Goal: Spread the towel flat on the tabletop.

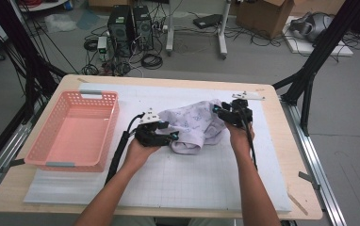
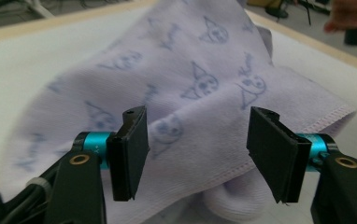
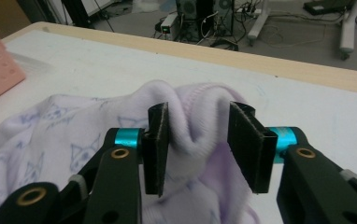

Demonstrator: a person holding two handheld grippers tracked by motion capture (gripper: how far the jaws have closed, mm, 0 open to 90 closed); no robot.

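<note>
High view: towel (image 1: 194,126) lay bunched between both grippers.
Left gripper (image 2: 197,154): released, jaws parted.
Right gripper (image 3: 197,144): loose around a fold, unclamped.
Advice: pinch the hem squarely before lifting.

I see a grey floor (image 1: 352,141) around my wooden table (image 1: 168,80). At 12 o'clock, two black computer boxes (image 1: 130,23) sit among tangled cables (image 1: 152,60), beside white stand legs (image 1: 222,28). At 1 o'clock sits a brown cardboard box (image 1: 265,16). Black frame poles (image 1: 319,52) lean at 2 o'clock.
</note>
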